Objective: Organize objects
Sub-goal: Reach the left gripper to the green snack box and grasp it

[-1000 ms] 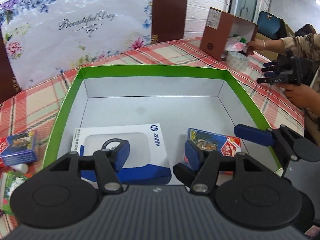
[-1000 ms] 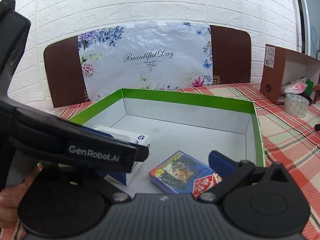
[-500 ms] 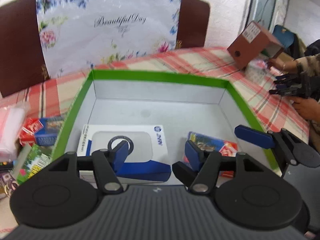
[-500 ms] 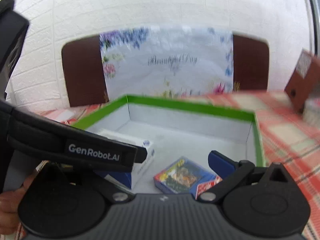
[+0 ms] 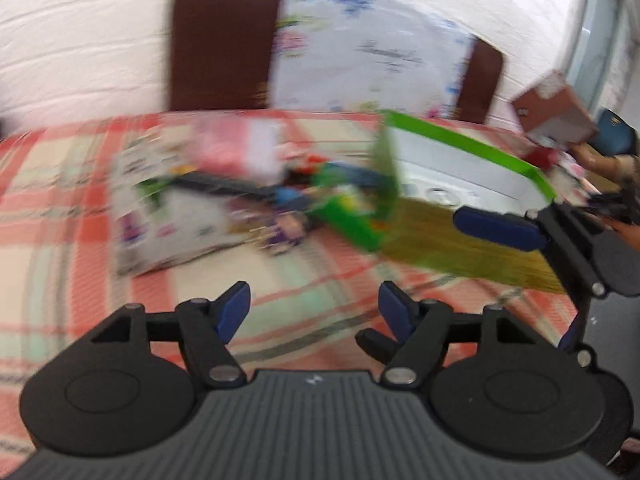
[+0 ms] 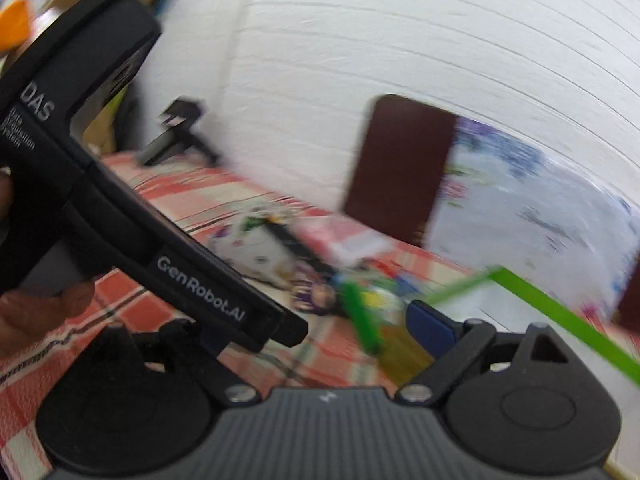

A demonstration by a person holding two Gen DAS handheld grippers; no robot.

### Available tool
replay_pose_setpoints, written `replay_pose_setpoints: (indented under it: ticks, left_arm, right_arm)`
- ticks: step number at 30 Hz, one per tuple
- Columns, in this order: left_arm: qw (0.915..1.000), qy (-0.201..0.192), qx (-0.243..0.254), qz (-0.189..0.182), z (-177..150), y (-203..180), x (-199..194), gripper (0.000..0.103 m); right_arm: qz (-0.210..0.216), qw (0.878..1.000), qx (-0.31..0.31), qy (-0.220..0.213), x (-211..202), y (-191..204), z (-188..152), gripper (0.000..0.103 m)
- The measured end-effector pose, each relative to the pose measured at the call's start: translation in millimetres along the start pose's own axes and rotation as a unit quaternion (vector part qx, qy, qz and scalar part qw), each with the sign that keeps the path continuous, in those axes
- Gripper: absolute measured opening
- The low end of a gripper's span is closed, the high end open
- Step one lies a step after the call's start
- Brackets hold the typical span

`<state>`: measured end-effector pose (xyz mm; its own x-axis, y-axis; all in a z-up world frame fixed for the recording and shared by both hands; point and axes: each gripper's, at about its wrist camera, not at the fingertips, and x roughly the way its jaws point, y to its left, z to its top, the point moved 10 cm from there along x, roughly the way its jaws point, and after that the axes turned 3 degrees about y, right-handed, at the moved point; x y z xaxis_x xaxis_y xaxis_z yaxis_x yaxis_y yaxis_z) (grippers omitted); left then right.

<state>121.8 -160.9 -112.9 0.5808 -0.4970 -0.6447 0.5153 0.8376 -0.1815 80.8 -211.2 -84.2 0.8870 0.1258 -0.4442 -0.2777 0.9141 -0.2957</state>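
Both views are motion-blurred. My left gripper [image 5: 314, 312] is open and empty above the checked tablecloth. A pile of loose items [image 5: 208, 204] lies ahead of it, with a white box, a pink pack and small coloured packs. The green-rimmed box [image 5: 472, 148] is to the right. My right gripper [image 6: 320, 332] is open and empty; its left finger is hidden behind the left gripper's body [image 6: 132, 216]. The pile [image 6: 280, 256] and the green box rim [image 6: 560, 312] show ahead of it.
A floral board with brown ends [image 5: 360, 52] leans on the white brick wall. A brown carton [image 5: 556, 112] and another person's hand [image 5: 600, 160] are at the far right. A black stand [image 6: 176, 136] is at the table's far left.
Both grippers have swung left, away from the inside of the green box toward the pile of loose items on the tablecloth. Both stayed open and empty.
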Motion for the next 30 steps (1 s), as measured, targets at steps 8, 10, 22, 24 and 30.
replay_pose_setpoints:
  ticks: [8, 10, 22, 24, 30]
  left_arm:
    - [0.9890, -0.043, -0.136, 0.038, 5, 102, -25, 0.072]
    - [0.9847, -0.049, -0.162, 0.044, 5, 120, -28, 0.072]
    - [0.9825, -0.039, -0.182, 0.006, -16, 129, -28, 0.071]
    - [0.9816, -0.041, -0.187, 0.005, -16, 130, -32, 0.072]
    - [0.9775, -0.051, -0.204, -0.008, -15, 132, -48, 0.072]
  right_arm:
    - [-0.018, 0.988, -0.142, 0.056, 58, 36, 21, 0.090]
    - [-0.062, 0.980, -0.167, 0.088, 74, 20, 19, 0.089]
    - [-0.126, 0.950, -0.231, 0.171, 116, -13, -9, 0.020]
    - [-0.111, 0.961, -0.207, 0.143, 101, -1, 2, 0.018]
    - [-0.022, 0.988, -0.150, 0.041, 49, 56, 46, 0.018]
